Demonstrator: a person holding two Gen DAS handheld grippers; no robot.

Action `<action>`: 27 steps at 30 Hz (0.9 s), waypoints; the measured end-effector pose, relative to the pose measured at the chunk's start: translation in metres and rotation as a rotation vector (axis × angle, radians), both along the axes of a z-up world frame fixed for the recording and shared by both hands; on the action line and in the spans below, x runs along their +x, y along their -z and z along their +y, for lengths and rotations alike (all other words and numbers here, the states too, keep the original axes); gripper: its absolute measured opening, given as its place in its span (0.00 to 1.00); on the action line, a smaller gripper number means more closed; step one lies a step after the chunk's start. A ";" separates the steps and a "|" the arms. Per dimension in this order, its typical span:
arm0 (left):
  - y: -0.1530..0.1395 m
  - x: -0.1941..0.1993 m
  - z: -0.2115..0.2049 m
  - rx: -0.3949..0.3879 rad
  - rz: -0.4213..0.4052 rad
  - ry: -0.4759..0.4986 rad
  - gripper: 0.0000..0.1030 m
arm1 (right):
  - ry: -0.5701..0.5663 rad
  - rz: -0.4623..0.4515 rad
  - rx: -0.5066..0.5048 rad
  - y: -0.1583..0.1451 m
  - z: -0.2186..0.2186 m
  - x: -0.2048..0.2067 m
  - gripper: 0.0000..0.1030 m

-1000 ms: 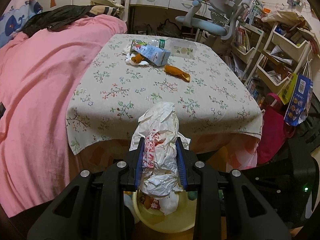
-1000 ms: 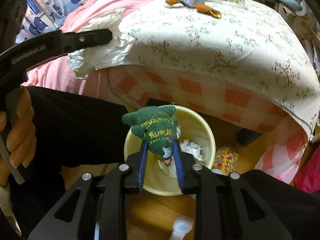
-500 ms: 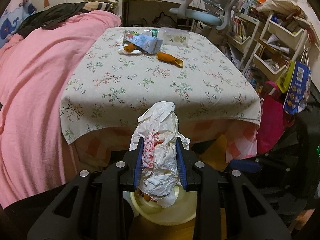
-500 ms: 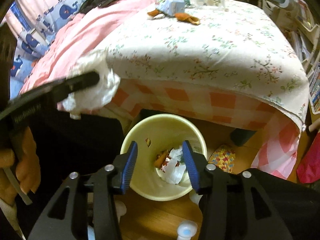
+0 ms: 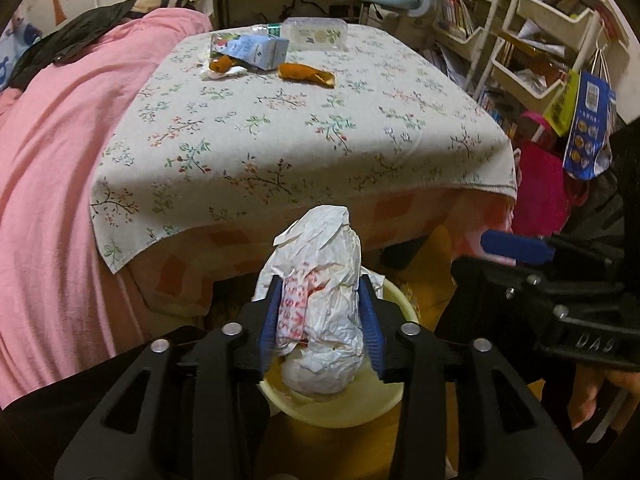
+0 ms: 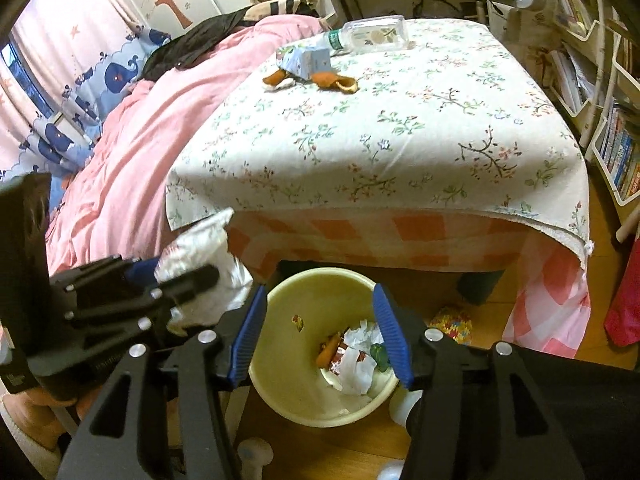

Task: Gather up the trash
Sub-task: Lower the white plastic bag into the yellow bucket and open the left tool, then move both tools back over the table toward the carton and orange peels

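While a crumpled white paper wad (image 5: 322, 304) is clamped between the blue pads of the left gripper (image 5: 319, 322), it is held directly over the pale yellow bin (image 5: 394, 398) on the floor. At the right gripper (image 6: 322, 330) the fingers are spread wide with nothing between them, the bin seen below with scraps inside. Toward twelve o'clock on the floral tablecloth (image 6: 400, 128), a carton (image 6: 306, 60), orange peel (image 6: 334, 80) and a clear bottle (image 6: 372, 34) are left lying.
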State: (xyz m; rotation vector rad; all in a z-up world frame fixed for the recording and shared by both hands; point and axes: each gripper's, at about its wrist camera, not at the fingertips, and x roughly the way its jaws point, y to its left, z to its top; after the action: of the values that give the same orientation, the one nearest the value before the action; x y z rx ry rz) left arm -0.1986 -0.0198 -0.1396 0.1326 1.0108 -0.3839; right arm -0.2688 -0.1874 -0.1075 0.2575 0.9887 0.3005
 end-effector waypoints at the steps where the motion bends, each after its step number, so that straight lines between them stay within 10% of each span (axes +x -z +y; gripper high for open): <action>1: 0.000 -0.001 -0.001 0.006 -0.003 0.001 0.42 | 0.003 -0.002 0.002 0.000 -0.001 0.000 0.53; 27: -0.003 0.000 0.002 0.034 -0.057 -0.032 0.61 | 0.010 -0.012 0.003 -0.001 -0.003 -0.002 0.56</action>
State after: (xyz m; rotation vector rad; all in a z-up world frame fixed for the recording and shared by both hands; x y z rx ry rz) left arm -0.1984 -0.0181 -0.1364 0.1570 0.9626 -0.3326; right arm -0.2707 -0.1904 -0.1063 0.2633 0.9754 0.2943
